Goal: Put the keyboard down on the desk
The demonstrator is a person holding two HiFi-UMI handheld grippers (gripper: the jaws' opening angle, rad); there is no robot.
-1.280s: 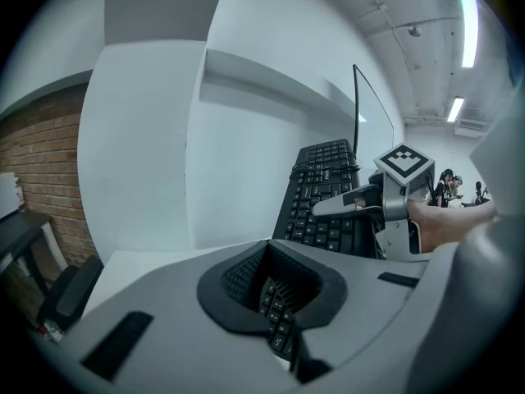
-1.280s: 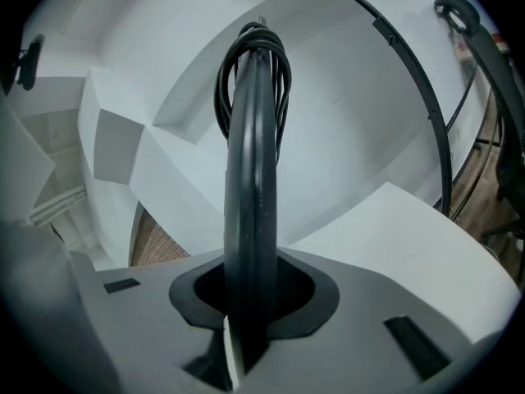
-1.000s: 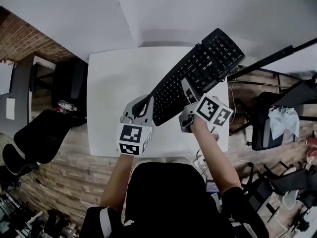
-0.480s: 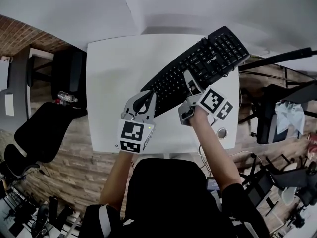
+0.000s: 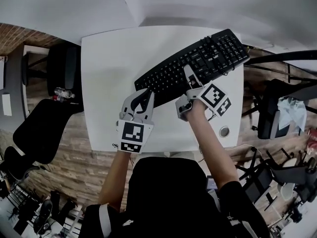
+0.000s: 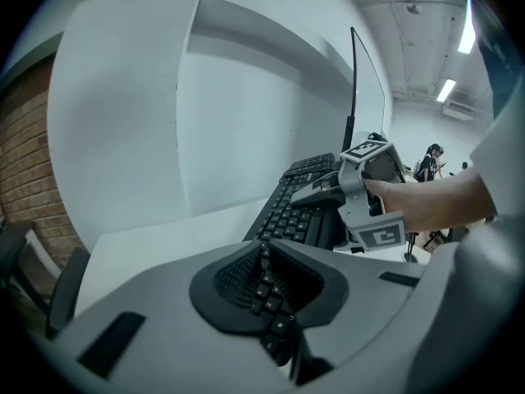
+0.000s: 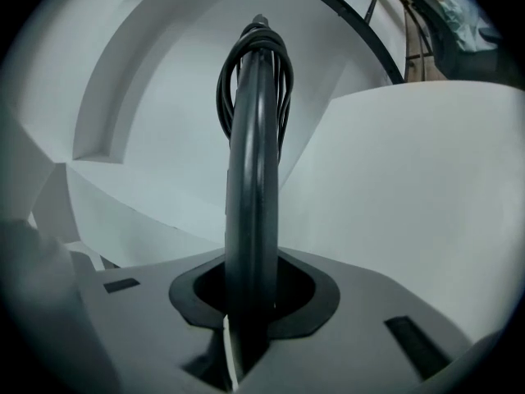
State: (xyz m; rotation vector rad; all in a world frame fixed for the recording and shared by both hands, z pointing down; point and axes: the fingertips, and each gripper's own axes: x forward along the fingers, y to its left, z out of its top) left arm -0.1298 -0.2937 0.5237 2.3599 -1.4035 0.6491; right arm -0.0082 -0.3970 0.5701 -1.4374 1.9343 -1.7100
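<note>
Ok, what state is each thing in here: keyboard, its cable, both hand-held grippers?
keyboard: keys up, gripped by both, slanted across the desk; contact with it unclear.
cable: coiled in a bundle.
left hand-held gripper: shut on the keyboard's end.
right hand-held gripper: shut on the keyboard's long edge.

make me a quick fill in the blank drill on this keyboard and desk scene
1. The keyboard is ___ in colour.
2. The desk top is ___.
3. In the head view, the left gripper is shut on the keyboard's ___ end.
4. The right gripper is shut on the keyboard's long edge, the one nearer the ___.

Missing words: black; white; left; person
</note>
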